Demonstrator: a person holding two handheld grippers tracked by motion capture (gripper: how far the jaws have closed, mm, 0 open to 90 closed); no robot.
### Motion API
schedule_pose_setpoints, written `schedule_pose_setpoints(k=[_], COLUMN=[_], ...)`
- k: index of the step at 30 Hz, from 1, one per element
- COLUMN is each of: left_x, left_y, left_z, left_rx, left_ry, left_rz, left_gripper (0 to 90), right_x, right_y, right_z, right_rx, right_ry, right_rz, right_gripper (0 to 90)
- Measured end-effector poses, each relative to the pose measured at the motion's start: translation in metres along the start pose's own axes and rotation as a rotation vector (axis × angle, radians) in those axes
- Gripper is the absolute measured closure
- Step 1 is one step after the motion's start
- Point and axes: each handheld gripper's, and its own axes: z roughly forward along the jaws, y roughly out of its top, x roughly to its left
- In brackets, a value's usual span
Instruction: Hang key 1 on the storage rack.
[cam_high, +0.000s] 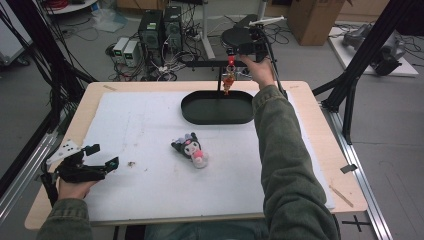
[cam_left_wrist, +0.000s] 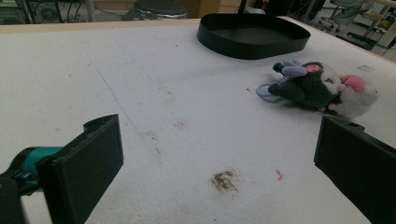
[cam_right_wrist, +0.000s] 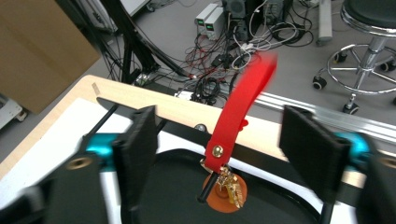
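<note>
The black oval metal tray (cam_high: 200, 112) lies at the far side of the white mat (cam_high: 150, 190) that covers the wooden table (cam_high: 320, 150), and everything else is placed from it. A thin black post (cam_high: 219, 86) rises at the tray's far rim. The right gripper (cam_high: 232, 51), held in a hand (cam_high: 259, 70) at the end of a green sleeve (cam_high: 280, 165), hovers above that far rim. In the right gripper view its two black jaws stand well apart, with the red strap (cam_right_wrist: 243, 105) of a keychain rising between them; the pads do not press on the strap, so the gripper has hold of nothing. The strap appears blurred at its top, and its lower end carries a brass rivet, a gold clasp (cam_right_wrist: 231, 184) and an orange round charm (cam_right_wrist: 224, 198) that hangs just over the tray's floor beside the post; whether the keychain hangs on the post cannot be told. On the near side of the tray, well apart from it, a small dark plush doll with a pink and white head (cam_high: 191, 149) lies on its side on the mat. The left gripper (cam_high: 102, 157) sits far from the tray at the mat's near left corner, low over the mat, its jaws wide open and empty, pointing toward the doll.
</note>
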Motion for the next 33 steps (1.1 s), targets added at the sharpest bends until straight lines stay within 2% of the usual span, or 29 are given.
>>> schedule_pose_setpoints(k=[3, 6, 8, 11, 14, 17, 25, 28, 31, 33], left_x=[0.000, 0.000, 0.000, 0.000, 0.000, 0.000, 0.000, 0.000, 0.000, -0.001], left_y=[0.000, 0.000, 0.000, 0.000, 0.000, 0.000, 0.000, 0.000, 0.000, 0.000], left_z=[0.000, 0.001, 0.001, 0.001, 0.000, 0.000, 0.000, 0.000, 0.000, 0.000], left_rx=[0.003, 0.002, 0.002, 0.002, -0.001, 0.001, 0.000, 0.001, -0.001, -0.001], left_ry=[-0.001, 0.001, 0.002, 0.003, 0.003, 0.004, 0.005, 0.005, 0.005, 0.004], left_rz=[0.001, -0.001, -0.001, -0.001, -0.003, -0.002, -0.002, -0.001, -0.001, -0.001], left_gripper=[1.8, 1.8, 1.8, 1.8, 1.8, 1.8, 1.8, 1.8, 1.8, 1.8], right_x=[0.002, 0.006, 0.011, 0.020, 0.028, 0.034, 0.047, 0.051, 0.056, 0.059], right_y=[-0.003, -0.007, -0.009, -0.014, -0.020, -0.026, -0.031, -0.032, -0.035, -0.039], right_z=[-0.003, -0.007, -0.010, -0.015, -0.020, -0.025, -0.034, -0.037, -0.039, -0.041], right_rx=[0.013, 0.023, 0.023, 0.018, 0.001, 0.010, 0.035, 0.034, 0.058, 0.047], right_ry=[0.019, 0.035, 0.039, 0.049, 0.064, 0.086, 0.094, 0.097, 0.102, 0.114], right_rz=[-0.036, -0.080, -0.115, -0.169, -0.198, -0.206, -0.251, -0.261, -0.262, -0.278], right_gripper=[11.8, 9.2, 0.6, 0.6, 0.5, 0.6, 0.5, 0.5, 0.5, 0.6])
